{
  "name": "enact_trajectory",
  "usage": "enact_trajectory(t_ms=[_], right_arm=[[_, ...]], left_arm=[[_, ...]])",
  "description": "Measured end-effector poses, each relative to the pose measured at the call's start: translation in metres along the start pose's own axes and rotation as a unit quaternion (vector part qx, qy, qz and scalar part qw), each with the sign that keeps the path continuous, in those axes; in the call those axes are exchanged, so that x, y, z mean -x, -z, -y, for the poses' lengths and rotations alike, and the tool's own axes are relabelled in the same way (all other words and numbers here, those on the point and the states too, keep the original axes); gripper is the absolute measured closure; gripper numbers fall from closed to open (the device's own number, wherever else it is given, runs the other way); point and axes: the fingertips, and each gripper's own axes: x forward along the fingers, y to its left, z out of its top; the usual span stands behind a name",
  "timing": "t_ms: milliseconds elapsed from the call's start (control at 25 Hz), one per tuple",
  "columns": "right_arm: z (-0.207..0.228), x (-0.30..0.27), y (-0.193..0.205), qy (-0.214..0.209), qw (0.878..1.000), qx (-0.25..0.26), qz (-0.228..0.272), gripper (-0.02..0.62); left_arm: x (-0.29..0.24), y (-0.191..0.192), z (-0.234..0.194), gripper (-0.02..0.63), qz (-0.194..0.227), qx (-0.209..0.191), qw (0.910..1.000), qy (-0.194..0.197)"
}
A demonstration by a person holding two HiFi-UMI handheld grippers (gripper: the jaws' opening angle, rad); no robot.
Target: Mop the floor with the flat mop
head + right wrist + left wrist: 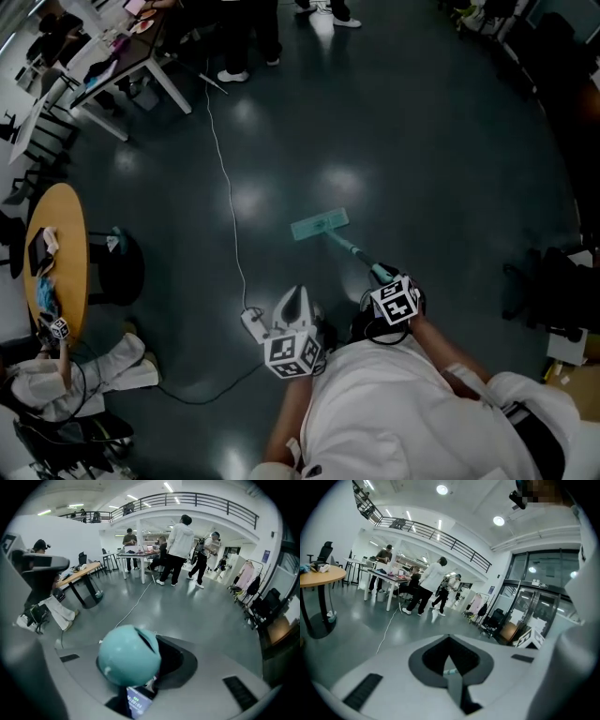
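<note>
The flat mop lies on the dark glossy floor, its teal head [319, 225] ahead of me and its handle [352, 248] slanting back to my right gripper [382, 277]. That gripper is shut on the handle's top; in the right gripper view the rounded teal handle end [129, 656] fills the jaws of the right gripper [136, 667]. My left gripper [295, 302] hangs to the left of the handle, apart from it, its white jaws together and pointing forward. Nothing large sits between the jaws of the left gripper [450, 667] in its own view.
A white cable [225, 178] runs across the floor to a power strip [253, 323] just left of my left gripper. A round wooden table [56, 253] and a seated person [75, 375] are at left. Desks [122, 66] and standing people [248, 37] are far ahead; a black chair [553, 291] is at right.
</note>
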Motion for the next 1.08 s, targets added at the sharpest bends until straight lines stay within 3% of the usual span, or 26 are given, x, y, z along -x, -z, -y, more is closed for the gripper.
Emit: enact_trajectory(t_ms=[360, 840, 1080], right_arm=[[-0.013, 0.008, 0.009, -0.004, 1.000, 0.019, -0.005, 0.482], [-0.030, 0.005, 0.007, 0.000, 1.000, 0.030, 0.004, 0.482], [-0.038, 0.001, -0.013, 0.000, 1.000, 0.026, 0.011, 0.482]], left_arm=[[-0.003, -0.006, 0.010, 0.601, 0.016, -0.008, 0.9995, 0.027], [0.016, 0.003, -0.013, 0.601, 0.021, 0.006, 0.9993, 0.030], [0.025, -0.006, -0.030, 0.601, 0.023, 0.000, 0.9991, 0.034]])
